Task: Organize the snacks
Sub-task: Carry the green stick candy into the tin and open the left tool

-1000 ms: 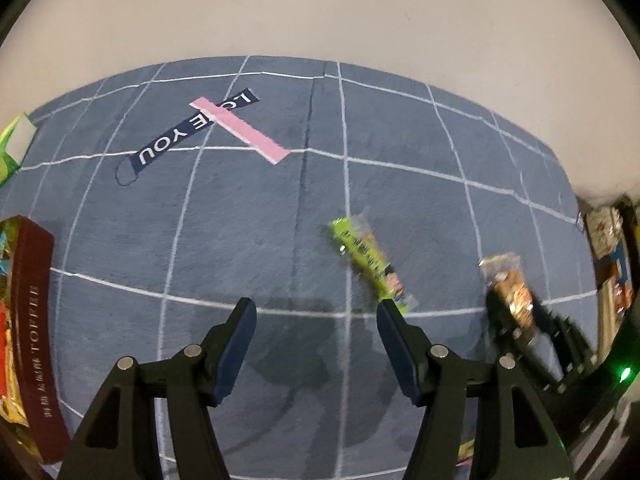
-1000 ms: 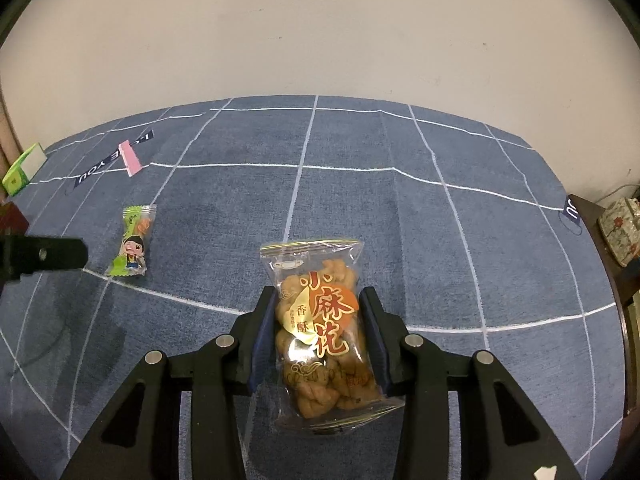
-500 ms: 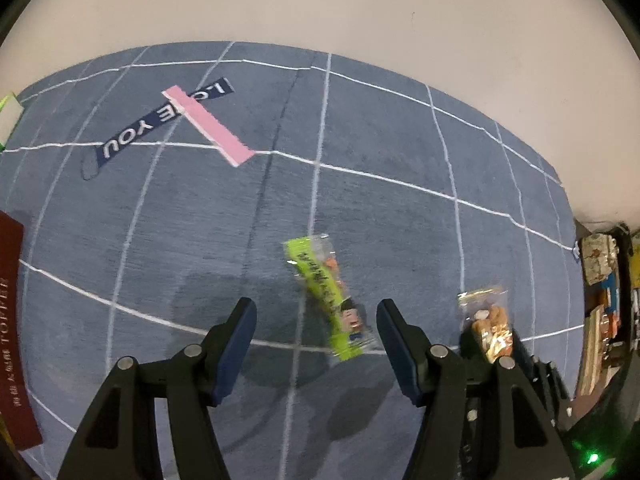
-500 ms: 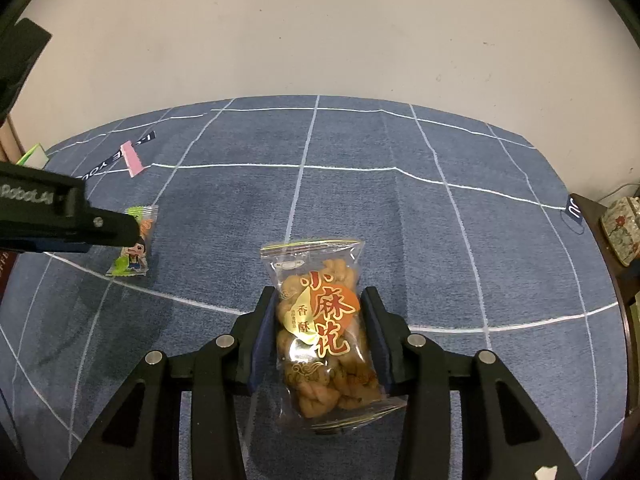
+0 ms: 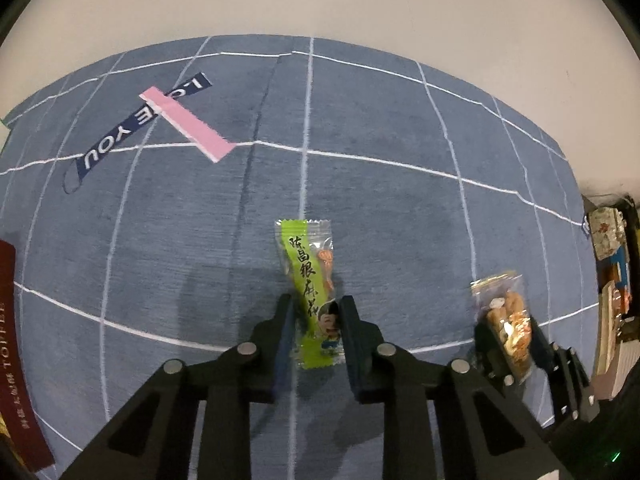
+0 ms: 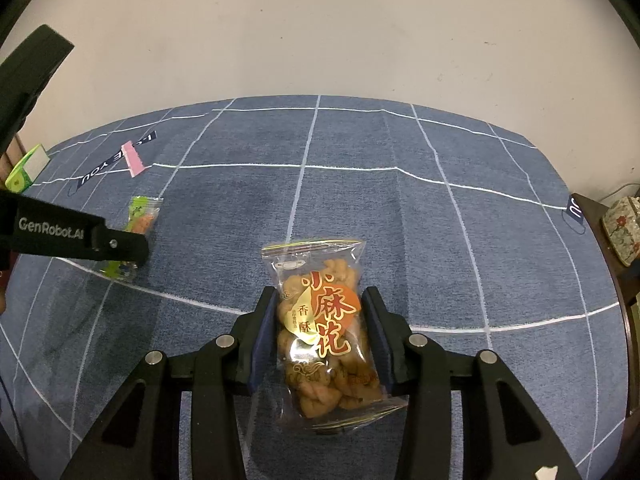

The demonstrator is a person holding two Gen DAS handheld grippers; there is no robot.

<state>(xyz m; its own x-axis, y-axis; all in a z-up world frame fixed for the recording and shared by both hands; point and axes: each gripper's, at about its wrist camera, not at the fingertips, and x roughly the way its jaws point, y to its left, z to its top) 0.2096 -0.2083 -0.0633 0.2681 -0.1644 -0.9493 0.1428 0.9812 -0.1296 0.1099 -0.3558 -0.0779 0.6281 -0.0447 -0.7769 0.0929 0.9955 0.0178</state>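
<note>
Left gripper (image 5: 316, 320): its jaws are clenching on the green snack packet (image 5: 310, 292), having just been closing around it; the lower half of the packet is sitting between the blue pads while the upper half is sticking out ahead over the blue grid cloth (image 5: 380, 208).
Right gripper (image 6: 318, 332): its fingers are grasping the clear bag of fried twists (image 6: 324, 332) at mid-height, one pad pressing each side, with the bag's sealed top pointing away from the camera.
Green snack packet, place: it is lying on the cloth toward the left side, near the pink strip (image 5: 186, 128) and the dark "LOVE YOU" label (image 5: 140, 124), but apart from both.
Bag of fried twists, place: it is resting near the cloth's middle-front, well apart from the green packet.
Left wrist view only: it is showing the packet's printing and cartoon face, a dark red toffee box (image 5: 18, 360) at the left edge, and the right gripper with its bag seen side-on at the right.
Right wrist view only: it is showing the left gripper from the side as a black bar marked "GenRobot.AI" covering the green packet's lower part, plus a small green-and-white box (image 6: 28, 168) at the cloth's far left corner and a patterned box (image 6: 622, 228) off the right edge.
</note>
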